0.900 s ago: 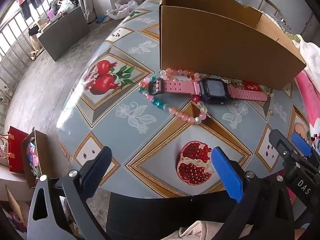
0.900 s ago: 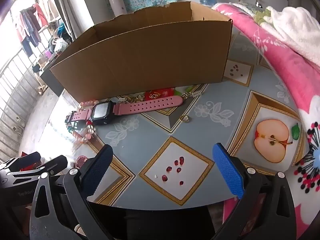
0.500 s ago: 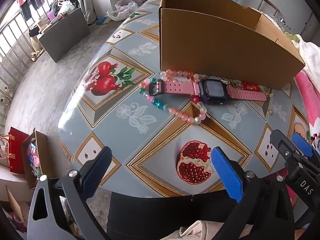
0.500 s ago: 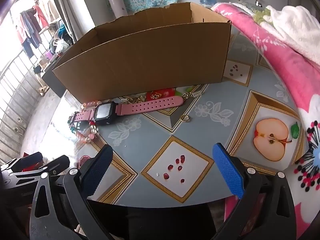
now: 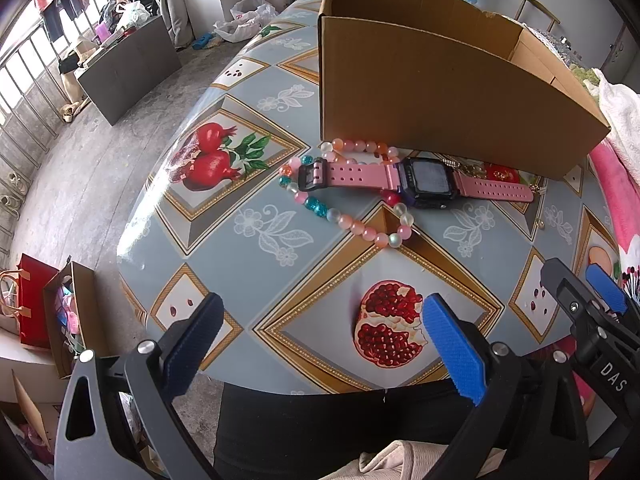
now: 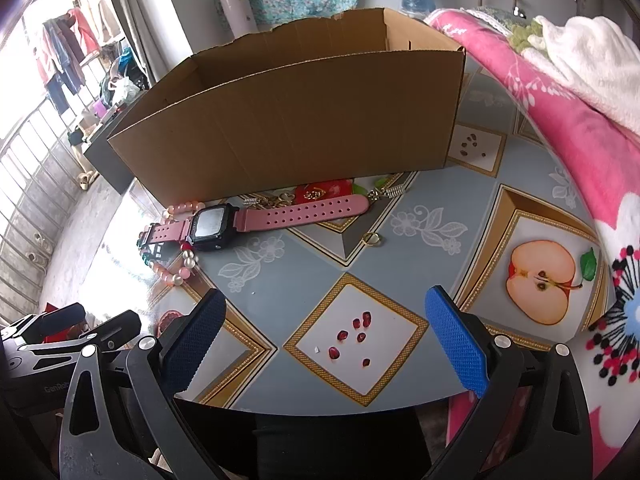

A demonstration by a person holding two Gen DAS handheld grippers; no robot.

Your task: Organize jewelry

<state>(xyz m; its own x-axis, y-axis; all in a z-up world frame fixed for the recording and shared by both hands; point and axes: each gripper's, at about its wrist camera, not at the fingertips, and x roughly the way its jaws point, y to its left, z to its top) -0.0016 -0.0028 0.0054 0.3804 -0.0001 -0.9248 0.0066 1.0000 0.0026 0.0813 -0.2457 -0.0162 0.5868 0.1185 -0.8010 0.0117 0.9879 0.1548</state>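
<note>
On the floor at far left, a brown paper bag (image 5: pixel 74 320) stands open beside a red bag (image 5: pixel 34 308), with pink and blue items inside it that are too small to name. The left tongs (image 5: pixel 320 336) hang wide open over the counter (image 5: pixel 256 264), gripping nothing. Ahead of them a beaded bracelet (image 5: pixel 352 224) lies under the strap of a pink watch (image 5: pixel 424 180), both just in front of the open cardboard box (image 5: pixel 440 92); its inside is hidden by the near wall. A small gold ring (image 6: pixel 372 239) lies apart on the counter, and gold chain pieces (image 6: pixel 280 200) sit against the box. The right tongs (image 6: pixel 326 330) also stand wide open and empty, marked "DAS" in the left view
</note>
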